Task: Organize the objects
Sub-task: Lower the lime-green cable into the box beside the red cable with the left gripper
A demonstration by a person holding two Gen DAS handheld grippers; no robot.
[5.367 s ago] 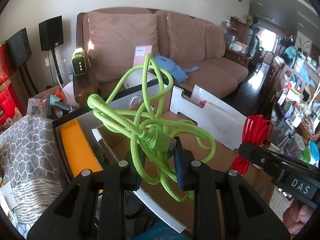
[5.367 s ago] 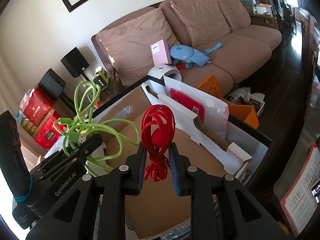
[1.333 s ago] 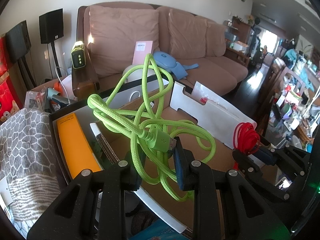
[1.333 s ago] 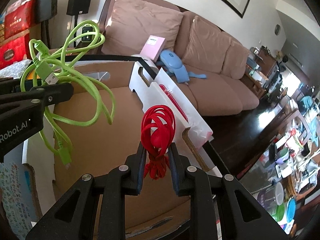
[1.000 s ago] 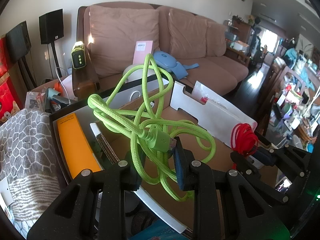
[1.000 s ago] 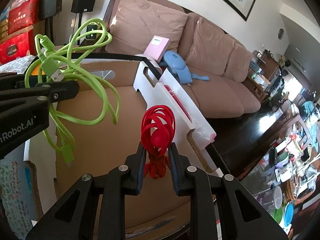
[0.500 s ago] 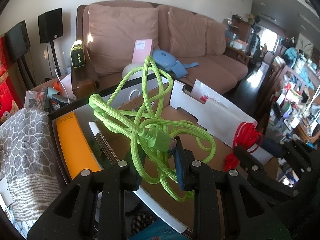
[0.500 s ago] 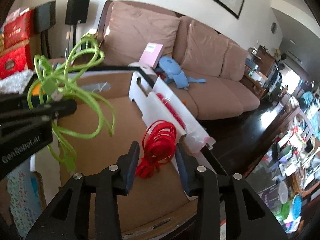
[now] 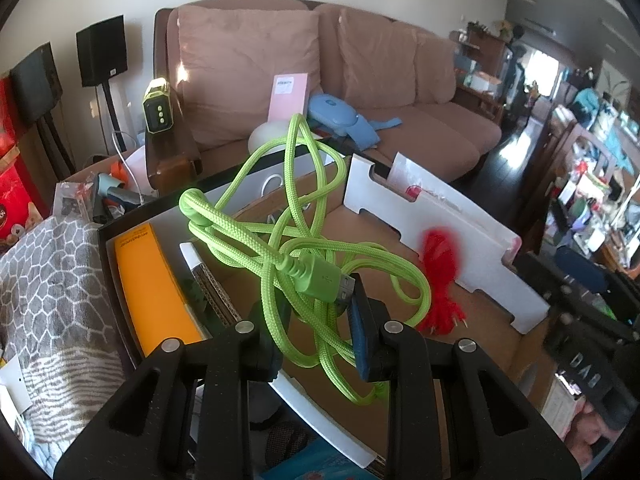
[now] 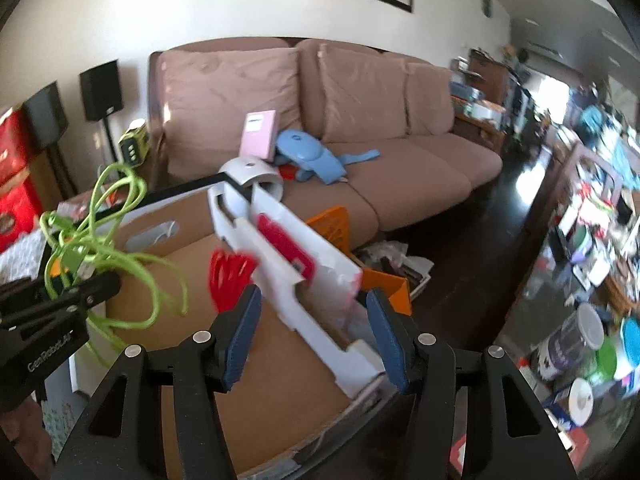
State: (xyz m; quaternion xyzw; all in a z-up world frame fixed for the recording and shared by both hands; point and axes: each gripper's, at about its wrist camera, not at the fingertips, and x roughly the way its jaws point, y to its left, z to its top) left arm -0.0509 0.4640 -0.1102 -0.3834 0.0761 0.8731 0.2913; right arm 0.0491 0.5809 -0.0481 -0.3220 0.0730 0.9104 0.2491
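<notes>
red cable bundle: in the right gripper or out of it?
Out. The red cable bundle is blurred over the cardboard box floor; the right gripper jaws are opening with nothing between them.

The bright green braided cloth cable [image 9: 256,240] has a woven, matt sheath and a shiny metal plug tip. Behind it, the brown corrugated cardboard box [image 9: 472,312] looks dull and papery, its white cardboard divider [image 9: 436,220] smooth. Farther back, the pinkish-brown cloth sofa [image 9: 248,68] looks soft and matt. The left tongs [image 9: 316,324] are matt black grainy plastic with blue pads.
</notes>
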